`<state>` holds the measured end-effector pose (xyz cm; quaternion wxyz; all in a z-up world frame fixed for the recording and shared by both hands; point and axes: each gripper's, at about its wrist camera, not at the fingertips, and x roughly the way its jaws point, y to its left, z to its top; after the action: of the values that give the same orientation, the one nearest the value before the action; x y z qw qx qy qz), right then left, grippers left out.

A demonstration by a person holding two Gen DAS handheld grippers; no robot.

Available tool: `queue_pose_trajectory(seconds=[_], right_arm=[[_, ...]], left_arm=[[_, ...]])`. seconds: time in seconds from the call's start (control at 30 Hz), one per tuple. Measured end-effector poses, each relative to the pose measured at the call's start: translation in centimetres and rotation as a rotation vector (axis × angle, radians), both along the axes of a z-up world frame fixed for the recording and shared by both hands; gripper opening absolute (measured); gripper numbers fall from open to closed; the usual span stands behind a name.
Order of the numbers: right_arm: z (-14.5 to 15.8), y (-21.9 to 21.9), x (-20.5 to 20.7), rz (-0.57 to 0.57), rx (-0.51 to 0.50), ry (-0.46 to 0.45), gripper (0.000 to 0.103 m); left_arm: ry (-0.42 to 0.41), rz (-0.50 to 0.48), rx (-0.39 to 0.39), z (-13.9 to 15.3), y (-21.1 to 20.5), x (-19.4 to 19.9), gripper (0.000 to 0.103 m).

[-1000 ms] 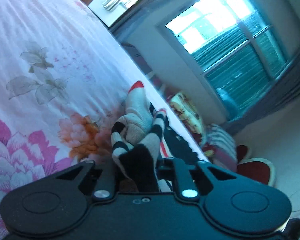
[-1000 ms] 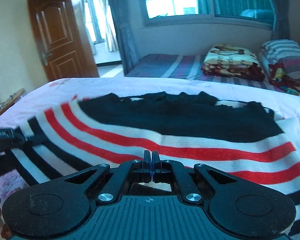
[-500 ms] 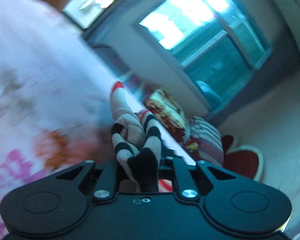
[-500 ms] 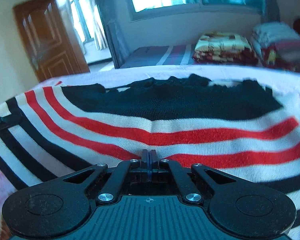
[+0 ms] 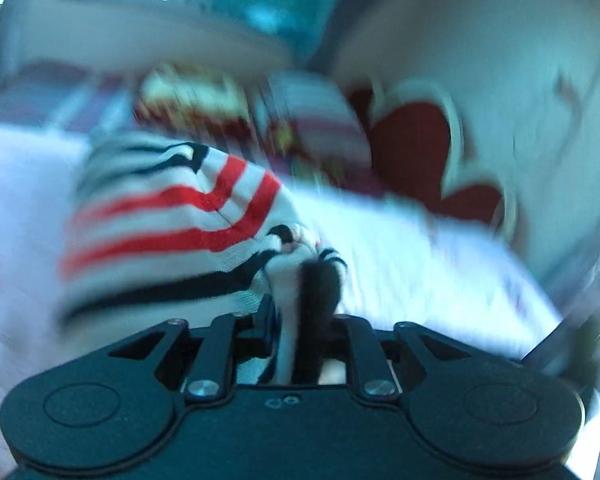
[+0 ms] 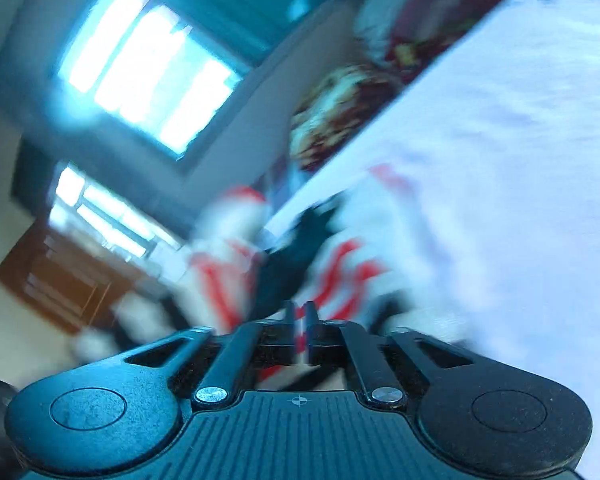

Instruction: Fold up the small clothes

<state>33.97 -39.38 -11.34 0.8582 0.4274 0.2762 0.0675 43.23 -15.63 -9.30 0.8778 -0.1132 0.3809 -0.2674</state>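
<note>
A small knit sweater (image 5: 172,220) with red, white and black stripes hangs bunched over the pale floral bedsheet (image 5: 420,264). My left gripper (image 5: 304,320) is shut on a bunched black-and-white part of it. My right gripper (image 6: 299,320) is shut on a red-and-white striped edge of the same sweater (image 6: 340,264), which trails ahead of it in folds. Both views are heavily blurred by motion.
Folded blankets (image 5: 192,96) and striped bedding (image 5: 316,120) lie on a second bed beyond. A red heart-shaped headboard (image 5: 432,160) stands at the right. A bright window (image 6: 148,76) and a brown door (image 6: 56,284) show in the right wrist view.
Both grippers have swung fast, still holding the sweater. The garment, spread flat before, is now lifted and bunched. The right view has tilted steeply; the left view has turned towards the headboard.
</note>
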Motion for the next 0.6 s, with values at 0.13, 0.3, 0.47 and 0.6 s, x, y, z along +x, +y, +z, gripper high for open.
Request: queue_pose_trajectory(seconds=[0.13, 0.3, 0.47, 0.6], right_arm=[[1.0, -3.6, -2.3, -0.010, 0.027, -0.011, 0.077], [2.1, -2.6, -2.2, 0.081, 0.028, 0.003, 0.077], [-0.1, 0.2, -0.1, 0.135, 0.123, 0.097, 0.077], [-1.5, 1.0, 1.5, 0.153, 0.170, 0.158, 0.077]], left_arm=[[-0.035, -0.122, 0.069, -1.2, -3.4, -2.3, 0.040], [-0.141, 0.061, 0.008, 1.7, 4.1, -4.9, 0.040], [-0.036, 0.220, 0.061, -1.0, 10.2, -1.2, 0.041], [-0.012, 0.206, 0.052, -2.4, 10.7, -0.3, 0.045]])
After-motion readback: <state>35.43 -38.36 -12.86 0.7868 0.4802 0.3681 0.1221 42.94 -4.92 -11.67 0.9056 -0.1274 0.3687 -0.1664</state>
